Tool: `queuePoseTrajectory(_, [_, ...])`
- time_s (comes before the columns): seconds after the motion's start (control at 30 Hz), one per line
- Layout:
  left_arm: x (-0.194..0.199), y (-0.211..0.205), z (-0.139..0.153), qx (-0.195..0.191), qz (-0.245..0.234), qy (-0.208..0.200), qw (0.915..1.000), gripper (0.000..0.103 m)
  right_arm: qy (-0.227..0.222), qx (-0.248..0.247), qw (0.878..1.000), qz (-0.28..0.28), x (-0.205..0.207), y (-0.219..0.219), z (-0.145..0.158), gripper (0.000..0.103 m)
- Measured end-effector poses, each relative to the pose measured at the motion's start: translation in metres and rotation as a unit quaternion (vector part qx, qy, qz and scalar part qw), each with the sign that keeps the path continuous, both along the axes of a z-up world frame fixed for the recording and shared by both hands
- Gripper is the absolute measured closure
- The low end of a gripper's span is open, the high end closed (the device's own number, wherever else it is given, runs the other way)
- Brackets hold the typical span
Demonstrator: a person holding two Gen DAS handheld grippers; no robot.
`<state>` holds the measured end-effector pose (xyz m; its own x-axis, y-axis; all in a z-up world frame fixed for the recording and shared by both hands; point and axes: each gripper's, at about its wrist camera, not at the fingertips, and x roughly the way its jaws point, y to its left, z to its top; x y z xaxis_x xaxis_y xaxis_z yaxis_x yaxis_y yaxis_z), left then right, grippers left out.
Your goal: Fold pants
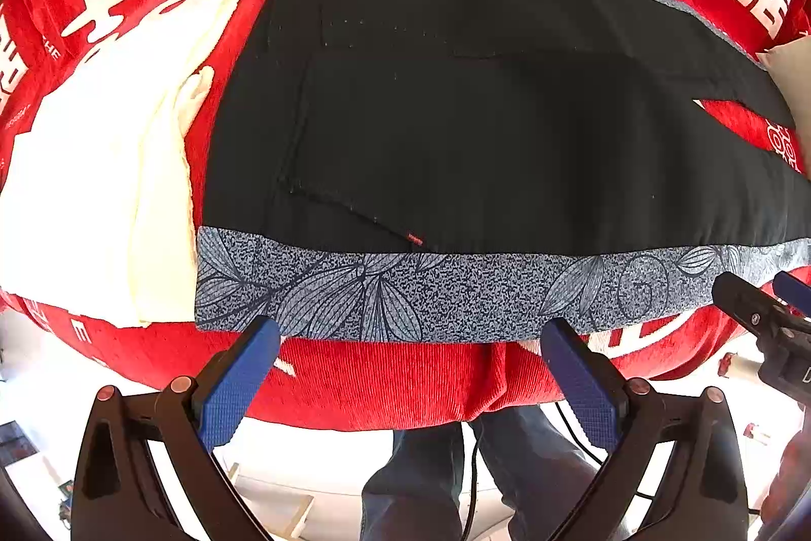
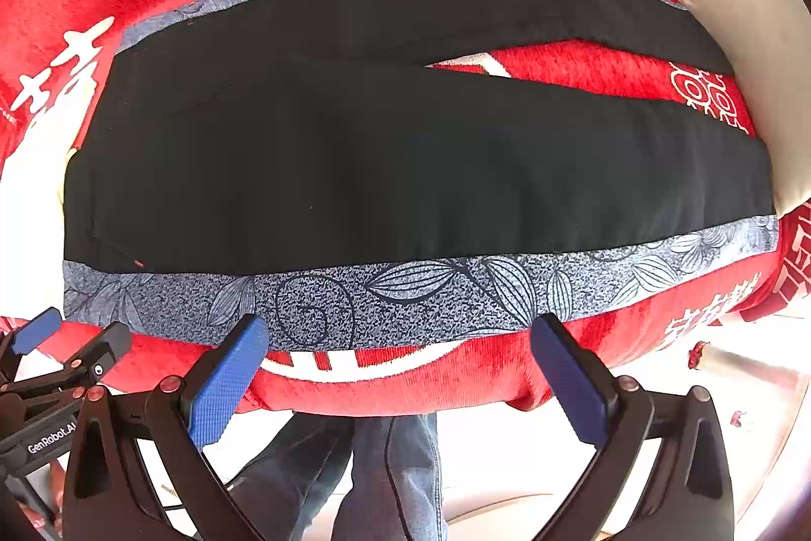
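Pants [image 1: 456,125] lie spread flat on a red blanket [image 1: 385,379] over what looks like a desk or bed, can't tell which; waist to the left, legs running right w/ a red gap showing btwn them at the far right. They're black w/ a blue-grey leaf-print band [image 1: 405,292] along the near edge and a thinner one along the far edge. No fold made yet, so this reads as the start: the approach to the near edge before the first fold. Left gripper [image 1: 408,338] is spread wide, holding nothing, tips right at the near edge of the print band toward the waist end; contact unclear. Right gripper [image 2: 400,333] likewise wide apart and empty, at the same edge further right. Next move prob. calls for both to close on the near hem, lift, and carry it over to the far edge, leg onto leg. White cloth [image 1: 101,186] sits just left of the waist, a pale cushion [image 2: 750,59] at the far right.
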<state>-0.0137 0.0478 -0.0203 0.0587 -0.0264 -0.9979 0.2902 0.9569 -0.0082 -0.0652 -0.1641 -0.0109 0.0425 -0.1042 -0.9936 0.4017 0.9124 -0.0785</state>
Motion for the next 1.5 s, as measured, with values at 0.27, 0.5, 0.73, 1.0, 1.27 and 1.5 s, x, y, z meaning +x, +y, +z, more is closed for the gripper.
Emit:
queuePoseTrajectory(0.27, [0.003, -0.001, -0.002, 0.001, 0.004, -0.002, 1.0, 0.0, 0.001, 0.001, 1.0, -0.002, 0.001, -0.001, -0.001, 0.0])
queuePoseTrajectory(0.5, [0.002, 0.006, -0.006, 0.009, 0.003, -0.012, 0.9999, 0.0, -0.013, 0.019, 1.0, -0.014, -0.007, -0.007, -0.001, 0.0])
queuePoseTrajectory(0.73, [0.008, 0.038, -0.014, 0.014, 0.013, -0.03, 0.9994, 0.0, -0.035, 0.113, 0.989, -0.094, -0.038, -0.032, -0.023, 0.002])
queuePoseTrajectory(1.0, [0.015, 0.061, -0.03, 0.008, 0.021, -0.036, 0.9991, 0.0, -0.066, 0.156, 0.976, -0.137, -0.065, -0.046, -0.048, 0.021])
queuePoseTrajectory(1.27, [0.023, 0.03, -0.037, 0.003, -0.025, -0.063, 0.9977, 0.0, -0.125, 0.217, 0.942, -0.224, -0.07, -0.068, -0.062, 0.051])
queuePoseTrajectory(1.5, [0.002, 0.033, -0.072, 0.061, -0.039, -0.021, 0.9971, 0.0, -0.119, 0.229, 0.937, -0.237, -0.093, -0.076, -0.063, 0.091])
